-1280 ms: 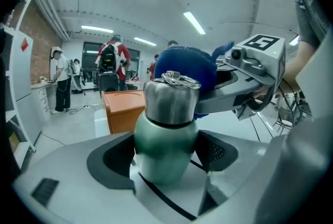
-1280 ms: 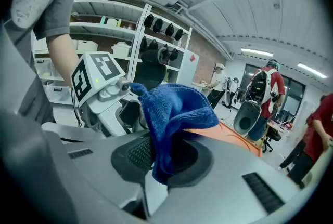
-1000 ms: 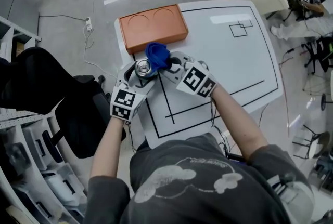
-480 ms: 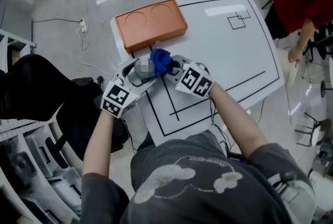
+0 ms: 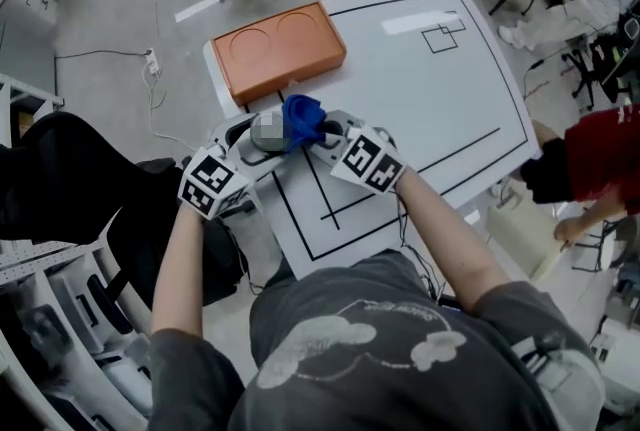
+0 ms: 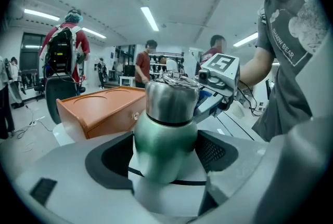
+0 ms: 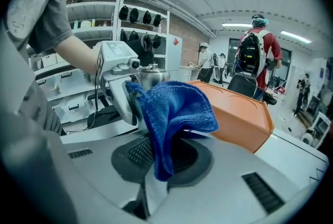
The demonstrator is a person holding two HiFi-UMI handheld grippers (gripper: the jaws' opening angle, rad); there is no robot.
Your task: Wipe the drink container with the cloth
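Head view: left tongs point(image 5: 257, 145) are set wide, clamped around the drink container point(image 5: 268, 130), which sits between their jaws just past the tips. Its top is under a blur patch, so no detail there. Right tongs point(image 5: 322, 131) come in from the other side and are nearly closed, pinching a blue cloth point(image 5: 301, 115). The cloth is bunched and soft, and sits right against the container's side nearest the right tongs. Just beyond both sets of tips is an orange tray point(image 5: 278, 50), a matte rectangular block with two shallow round recesses. Everything is over a white table point(image 5: 430, 109) with a smooth top, rounded corners and black lines taped or printed on it. The floor is grey with cables, and there is a black chair point(image 5: 90, 189) beside the left tongs.

Left gripper view: the container fills the gap between the jaws. It has a rounded green body with a satin finish and a brushed steel neck and cap above a dark seam. The dark meshed pads press on the green body from both sides. The orange tray lies beyond the tips to the left, and the right tongs' marker cube is beyond to the right. Behind that is an open workroom with strip lights overhead, and people stand far back, one with a backpack point(image 6: 64, 46).

Right gripper view: the jaws are narrow and grip a fold of the terry cloth, with a looped, fuzzy pile. The rest mounds up over the tips. The container's steel top shows just past the cloth, held in the left tongs. The orange tray is beyond to the right. Metal shelving point(image 7: 138, 20) lines the wall.
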